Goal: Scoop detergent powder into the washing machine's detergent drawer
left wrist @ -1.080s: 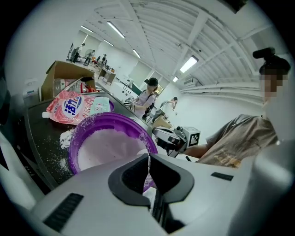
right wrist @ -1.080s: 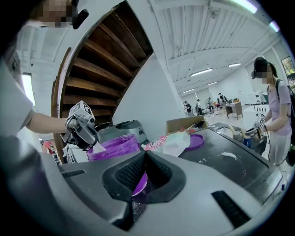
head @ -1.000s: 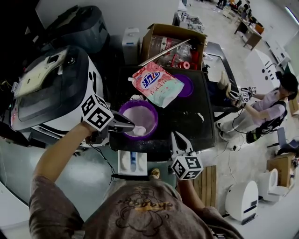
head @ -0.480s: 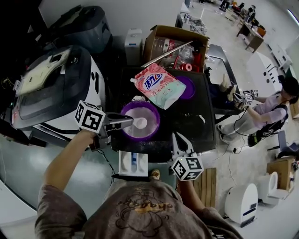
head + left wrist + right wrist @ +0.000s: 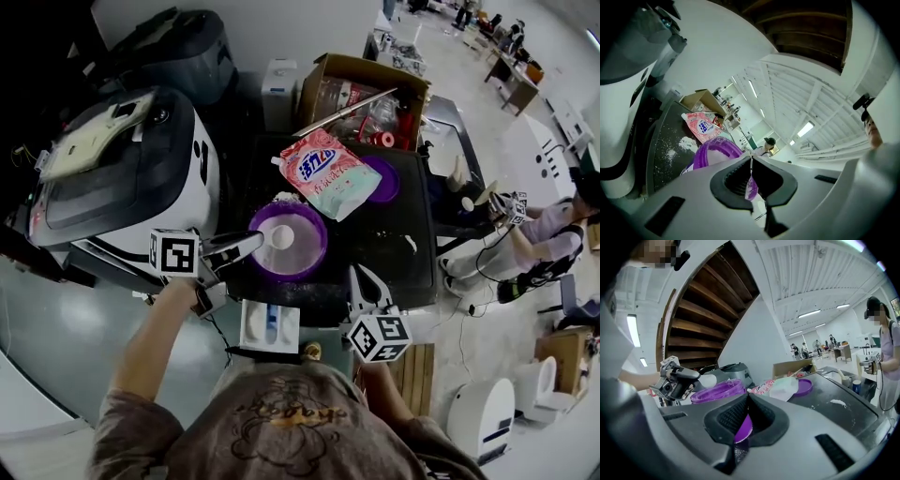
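The scoop is now hanging above the middle of the purple tub, while one second ago its white bowl was dipping lower, at the near side of the powder inside. The left tool is gripping the scoop's handle with its jaws pressed together on it, and the arm behind it is drawing back toward the person and turning flatter, so the scoop is rising out of the tub and becoming level. I am judging from this that the filling step is ending and the carrying step is beginning; I cannot tell how much powder is lying in the bowl, because both are white. The drawer is waiting open just in front of the counter, below the tub in the head view and between the two arms, so the way to it is looking short. The right tool is resting near the counter's front edge, beside the tub but apart from it, its jaws closed and holding nothing, and it is hardly moving between the pictures. The pink bag is lying behind the tub, and some spilled powder is showing on the counter.
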Action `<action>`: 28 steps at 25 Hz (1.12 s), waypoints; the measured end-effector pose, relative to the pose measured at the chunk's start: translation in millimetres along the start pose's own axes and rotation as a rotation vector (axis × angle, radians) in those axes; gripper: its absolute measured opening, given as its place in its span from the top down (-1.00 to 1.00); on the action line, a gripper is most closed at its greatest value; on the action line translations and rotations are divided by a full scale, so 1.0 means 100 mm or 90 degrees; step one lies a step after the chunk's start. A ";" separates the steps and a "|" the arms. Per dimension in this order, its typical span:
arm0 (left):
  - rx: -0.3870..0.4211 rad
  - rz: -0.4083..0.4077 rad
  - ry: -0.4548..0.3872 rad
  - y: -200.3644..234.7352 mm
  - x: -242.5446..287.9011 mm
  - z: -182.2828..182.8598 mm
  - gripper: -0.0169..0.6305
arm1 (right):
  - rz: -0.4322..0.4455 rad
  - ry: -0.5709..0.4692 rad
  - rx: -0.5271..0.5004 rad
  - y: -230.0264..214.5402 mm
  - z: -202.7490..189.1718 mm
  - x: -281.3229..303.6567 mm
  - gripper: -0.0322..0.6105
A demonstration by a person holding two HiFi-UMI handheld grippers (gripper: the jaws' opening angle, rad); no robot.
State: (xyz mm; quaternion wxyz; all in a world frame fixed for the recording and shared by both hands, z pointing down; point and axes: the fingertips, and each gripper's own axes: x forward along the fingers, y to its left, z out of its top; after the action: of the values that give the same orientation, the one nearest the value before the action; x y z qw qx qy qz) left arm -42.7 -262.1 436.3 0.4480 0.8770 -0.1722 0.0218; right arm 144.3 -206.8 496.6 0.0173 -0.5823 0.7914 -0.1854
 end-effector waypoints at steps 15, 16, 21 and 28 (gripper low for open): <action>-0.140 0.078 -0.248 0.12 -0.14 -0.17 0.87 | 0.041 0.022 -0.030 -0.02 0.07 -0.11 0.89; -0.151 0.086 -0.257 0.11 -0.14 -0.20 0.87 | 0.047 0.024 -0.031 -0.03 0.06 -0.13 0.89; -0.217 0.098 -0.307 0.07 -0.23 -0.32 0.87 | 0.076 0.034 -0.038 -0.05 0.00 -0.23 0.89; -0.203 0.096 -0.344 -0.14 -0.51 -0.45 0.87 | 0.107 0.027 -0.044 0.12 0.01 -0.34 0.89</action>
State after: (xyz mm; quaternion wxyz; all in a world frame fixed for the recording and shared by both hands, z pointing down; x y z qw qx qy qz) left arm -80.5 -204.7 442.0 0.5149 0.7548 -0.3503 -0.2060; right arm 144.2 -172.1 485.5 -0.0044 -0.5101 0.8435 -0.1682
